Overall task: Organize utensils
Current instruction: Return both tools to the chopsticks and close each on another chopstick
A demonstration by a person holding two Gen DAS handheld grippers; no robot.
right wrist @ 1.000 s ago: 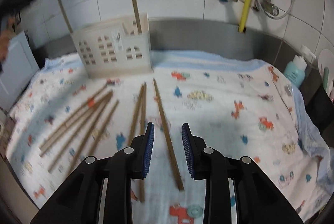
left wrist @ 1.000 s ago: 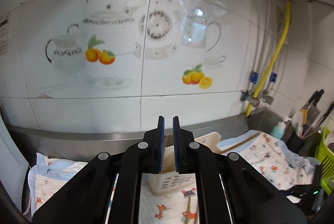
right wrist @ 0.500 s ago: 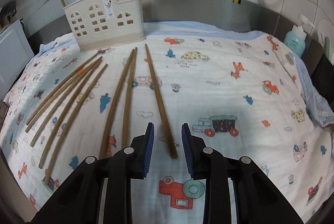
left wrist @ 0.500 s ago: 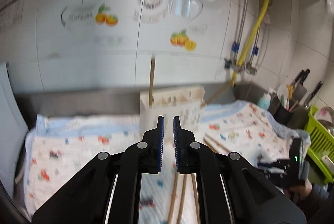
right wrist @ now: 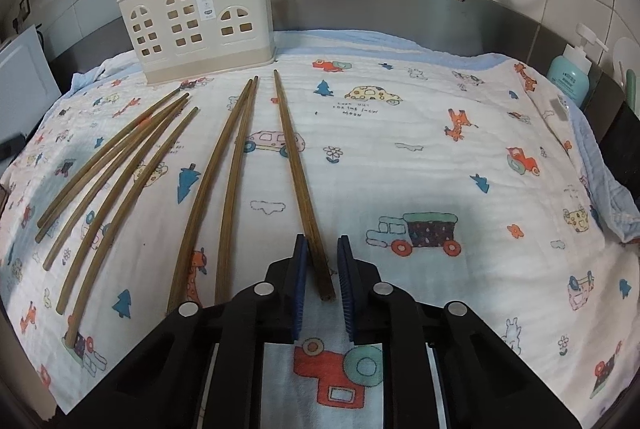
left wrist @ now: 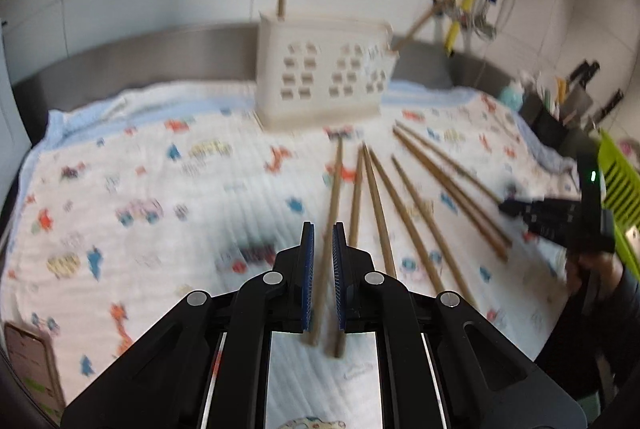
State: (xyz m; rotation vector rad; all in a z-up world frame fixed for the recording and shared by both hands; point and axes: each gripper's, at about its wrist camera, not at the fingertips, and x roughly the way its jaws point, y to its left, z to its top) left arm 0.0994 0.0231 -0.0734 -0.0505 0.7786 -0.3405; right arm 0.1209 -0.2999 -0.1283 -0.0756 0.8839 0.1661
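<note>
The right hand-held gripper (right wrist: 322, 249) tilts down over the printed cloth (right wrist: 400, 157), its jaws closing around the near end of one chopstick (right wrist: 298, 169). The left hand-held gripper (left wrist: 323, 235) also angles down above that cloth, jaws nearly together, gripping nothing

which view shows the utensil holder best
The right wrist view: the holder is sharp there, its window cutouts, label and two upright chopsticks clear. The left wrist view shows the same holder from another side, but blurred by motion.
</note>
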